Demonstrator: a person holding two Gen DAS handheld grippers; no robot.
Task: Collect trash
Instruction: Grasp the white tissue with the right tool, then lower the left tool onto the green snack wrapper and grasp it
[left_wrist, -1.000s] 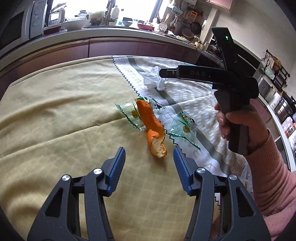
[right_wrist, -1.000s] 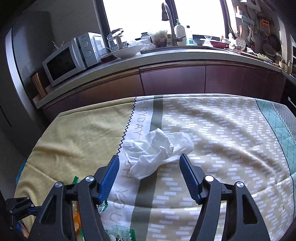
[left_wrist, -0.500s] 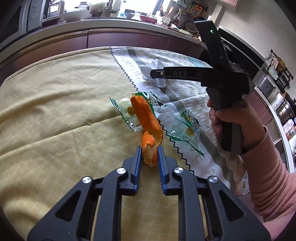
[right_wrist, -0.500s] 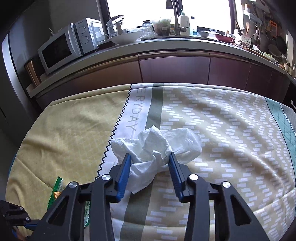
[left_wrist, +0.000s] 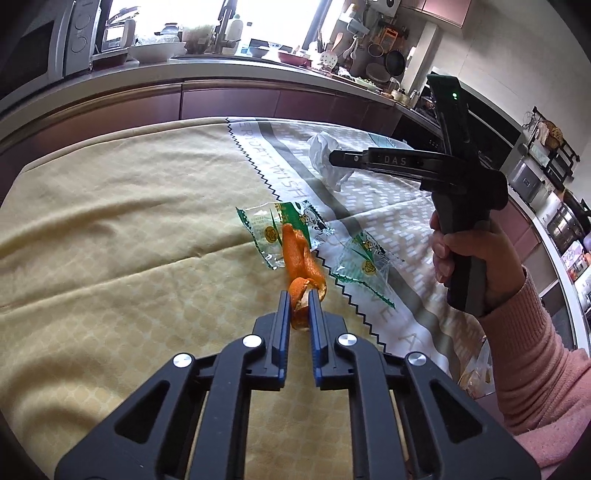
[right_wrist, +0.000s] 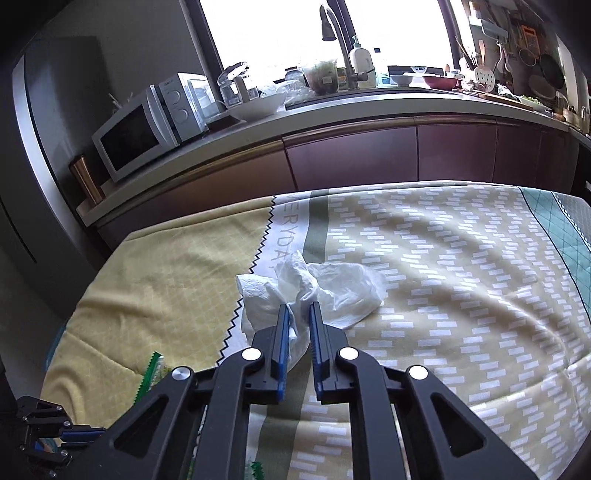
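Observation:
An orange peel (left_wrist: 301, 258) lies on the tablecloth (left_wrist: 110, 240), partly over a clear green-printed wrapper (left_wrist: 273, 221). My left gripper (left_wrist: 298, 295) is shut on the peel's near curled end. A second wrapper (left_wrist: 364, 264) lies just right of the peel. Farther back sits a crumpled white tissue (left_wrist: 321, 147). In the right wrist view my right gripper (right_wrist: 298, 308) is shut on the near fold of that tissue (right_wrist: 343, 288), which rests on the cloth. The left wrist view shows the right gripper (left_wrist: 334, 159) from the side, a hand (left_wrist: 469, 254) on its handle.
The cloth-covered table ends at a dark cabinet front under a counter (right_wrist: 369, 107) with a microwave (right_wrist: 140, 140), bowls and a sink tap. A thin plastic bag (left_wrist: 476, 369) hangs at the table's right edge. Part of the left gripper (right_wrist: 44, 432) shows at lower left.
Both grippers went from wide open to shut. The left one closed on the peel's end and the right one closed on the tissue, each having moved forward onto its item.

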